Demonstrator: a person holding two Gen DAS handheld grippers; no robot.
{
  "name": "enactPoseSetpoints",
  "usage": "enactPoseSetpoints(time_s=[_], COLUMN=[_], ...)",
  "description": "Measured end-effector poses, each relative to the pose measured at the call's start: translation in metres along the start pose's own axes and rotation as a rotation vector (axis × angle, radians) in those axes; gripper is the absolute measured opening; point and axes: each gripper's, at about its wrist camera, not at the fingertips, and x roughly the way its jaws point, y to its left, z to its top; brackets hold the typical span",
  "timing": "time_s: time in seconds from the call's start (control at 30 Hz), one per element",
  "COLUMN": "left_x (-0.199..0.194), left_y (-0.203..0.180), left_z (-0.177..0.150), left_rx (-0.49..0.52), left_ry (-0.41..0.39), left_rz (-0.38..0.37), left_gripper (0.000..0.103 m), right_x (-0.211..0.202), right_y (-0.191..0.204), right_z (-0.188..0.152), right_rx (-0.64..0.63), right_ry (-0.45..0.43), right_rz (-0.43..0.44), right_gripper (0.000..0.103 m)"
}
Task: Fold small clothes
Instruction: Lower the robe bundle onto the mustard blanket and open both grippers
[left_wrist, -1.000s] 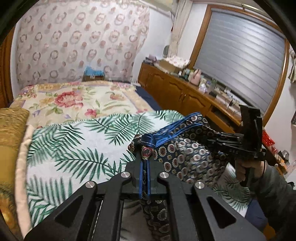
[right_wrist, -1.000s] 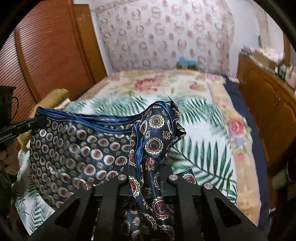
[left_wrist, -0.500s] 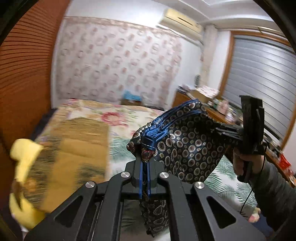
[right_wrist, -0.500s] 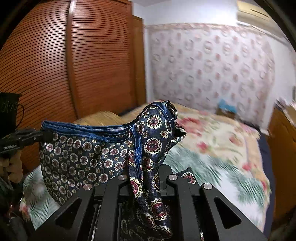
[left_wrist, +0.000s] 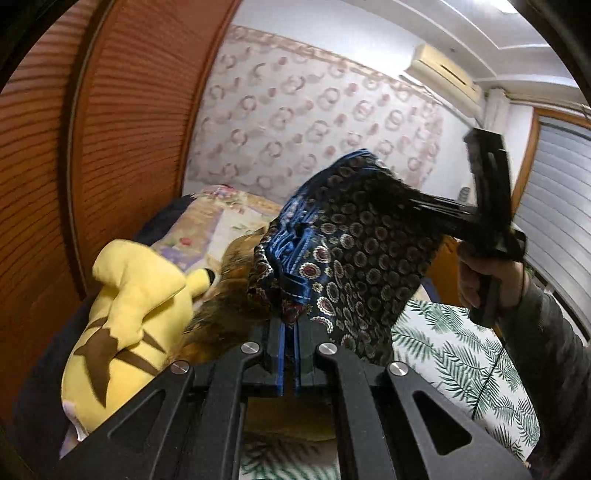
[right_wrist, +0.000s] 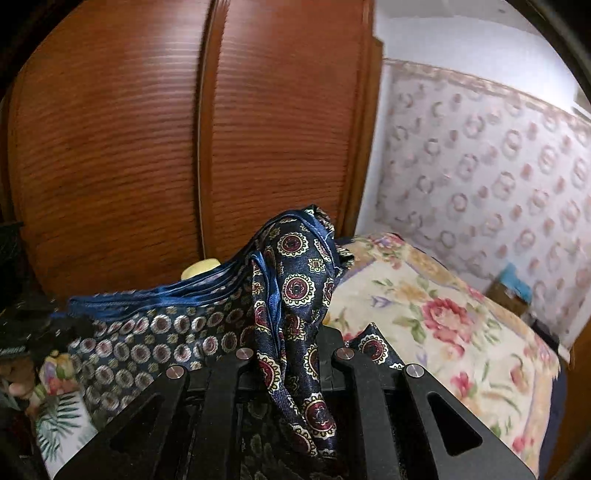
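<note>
Above the bed, nearest the cameras:
- Left gripper (left_wrist: 290, 325): jaws nearly together, pinching the blue hem of the patterned garment (left_wrist: 354, 251).
- Right gripper (right_wrist: 291, 354): jaws narrow, clamped on a bunched fold of the same garment (right_wrist: 295, 288); in the left wrist view it is gripped by a hand (left_wrist: 484, 280) in a grey sleeve (left_wrist: 546, 354).
- Garment: navy fabric with medallion print, held off the bed and stretched between the two grippers, its blue edge uppermost.
- Yellow plush toy (left_wrist: 129, 306): lying on the bed to the left, beside a brown-gold cushion (left_wrist: 229, 295).
- Palm-leaf sheet (left_wrist: 454, 354): spread beneath the garment.
- Floral bedspread (right_wrist: 436, 317): further back.
- Slatted wooden wardrobe (right_wrist: 184, 129): behind the bed.
- Ring-patterned curtain (left_wrist: 314, 118): on the far wall.
</note>
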Motion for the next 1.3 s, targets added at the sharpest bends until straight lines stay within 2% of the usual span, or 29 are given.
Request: enactPoseSetpoints(time_s=[0.13,0.27,0.37,0.47,0.5,0.53,0.6,0.63,0.7,0.77,0.87,0.97,1.1,1.27,1.3], left_x=[0.008,0.007,0.002,-0.006,-0.01,-0.014,-0.016,-0.016,-0.016,-0.013,0.003,0.019,0.029,0.034,0.035], left_y=[0.015,0.015,0.014,0.01,0.009,0.006,0.005,0.003,0.0,-0.002,-0.006,-0.006,-0.003,-0.003,-0.004], left_z=[-0.007,-0.014,-0.016,-0.013,-0.012,-0.01,-0.007,-0.003,0.0,0.003,0.0,-0.005,-0.011,-0.015,-0.015], left_rx=[-0.022,-0.01,0.006,0.027,0.035,0.043,0.057,0.066,0.08,0.084,0.106,0.107,0.106,0.111,0.113], left_ry=[0.016,0.027,0.025,0.001,-0.011,-0.026,-0.045,-0.048,-0.049,-0.052,-0.002,0.051,0.08,0.101,0.105], left_rz=[0.025,0.085,0.098,0.123,0.125,0.123,0.119,0.115,0.117,0.097,0.105,0.115,0.128,0.128,0.131], left_gripper=[0.004,0.004,0.005,0.015,0.018,0.025,0.045,0.048,0.072,0.08,0.08,0.08,0.08,0.08,0.086], right_x=[0.043,0.078,0.091,0.092,0.091,0.088,0.073,0.067,0.049,0.034,0.028,0.033,0.057,0.084,0.088], right_y=[-0.003,-0.019,-0.031,-0.037,-0.037,-0.036,-0.032,-0.029,-0.022,-0.016,-0.008,-0.016,-0.027,-0.037,-0.038], right_z=[0.005,0.006,0.012,0.019,0.027,0.031,0.037,0.041,0.038,0.032,0.014,-0.003,-0.028,-0.035,-0.033], right_rx=[-0.034,0.014,0.079,0.135,0.135,0.13,0.121,0.113,0.091,0.075,0.079,0.093,0.156,0.204,0.206], right_ry=[0.037,0.068,0.097,0.106,0.099,0.084,0.04,0.016,-0.009,-0.013,0.018,0.076,0.147,0.162,0.161], right_rz=[0.028,0.047,0.047,0.065,0.051,0.031,0.002,-0.009,-0.032,-0.035,0.014,0.031,0.047,0.058,0.057], right_gripper=[0.012,0.015,0.022,0.03,0.038,0.049,0.064,0.065,0.066,0.066,0.066,0.066,0.066,0.066,0.066])
